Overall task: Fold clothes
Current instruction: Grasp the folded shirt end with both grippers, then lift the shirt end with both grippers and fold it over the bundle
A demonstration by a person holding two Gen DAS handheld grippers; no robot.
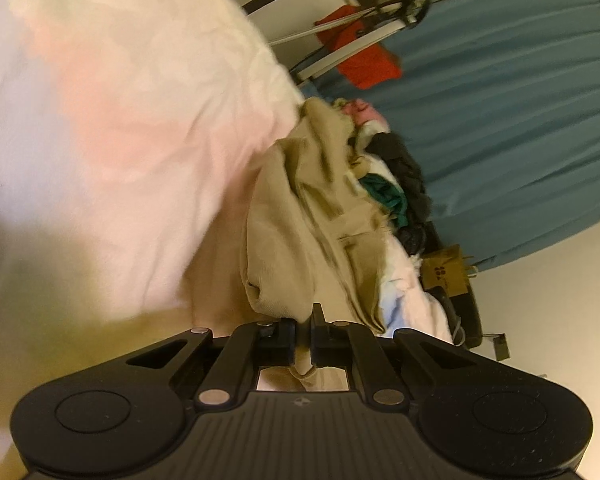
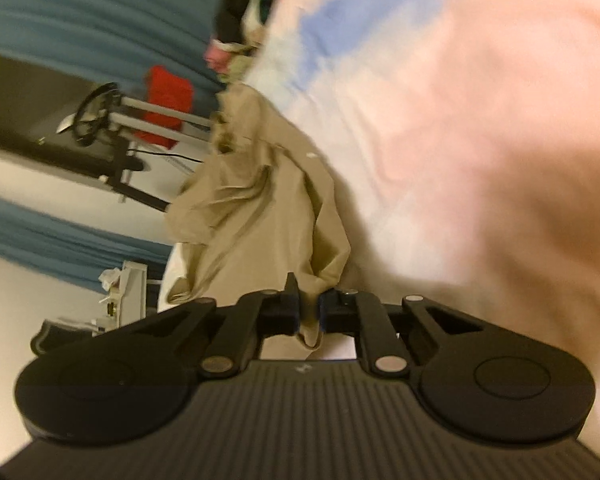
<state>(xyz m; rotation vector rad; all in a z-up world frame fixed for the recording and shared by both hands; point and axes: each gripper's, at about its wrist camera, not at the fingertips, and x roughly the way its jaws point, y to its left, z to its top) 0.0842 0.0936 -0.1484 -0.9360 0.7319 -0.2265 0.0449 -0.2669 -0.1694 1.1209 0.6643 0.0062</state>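
Left hand-held gripper [image 1: 303,330]: jaws drawn nearly together at 6 o'clock of the left view, pinching an edge of the tan garment [image 1: 300,216]; a small loop of the cloth pokes out behind the fingers.
Right hand-held gripper [image 2: 309,314]: jaws closed on another bunched edge of the same tan cloth, a fold hanging out below the pads at 6 o'clock of the right view.
Tan garment: hangs rumpled between the two grips, lifted clear in front of both cameras; seams and a placket-like strip show, but its kind cannot be told.
Reason for the hold: judged, two separate pinch points let the cloth be spread or shaken flat, as a fold needs.
Pale bedding [image 1: 112,128]: pink-white fabric with a blue patch, filling 9 to 12 o'clock of the left view and 12 to 3 o'clock of the right; very blurred.
Clothes pile [image 1: 388,184]: dark, green, pink and white pieces heaped at 2 o'clock of the tan garment in the left view, beside the bedding.
Blue curtain [image 1: 520,120]: backdrop at 2 o'clock.
Red item [image 1: 360,56]: behind a metal frame at 1 o'clock; unclear what it is.
Task standing: the garment is crumpled, no neat fold visible; whether the others are sorted cannot be told.
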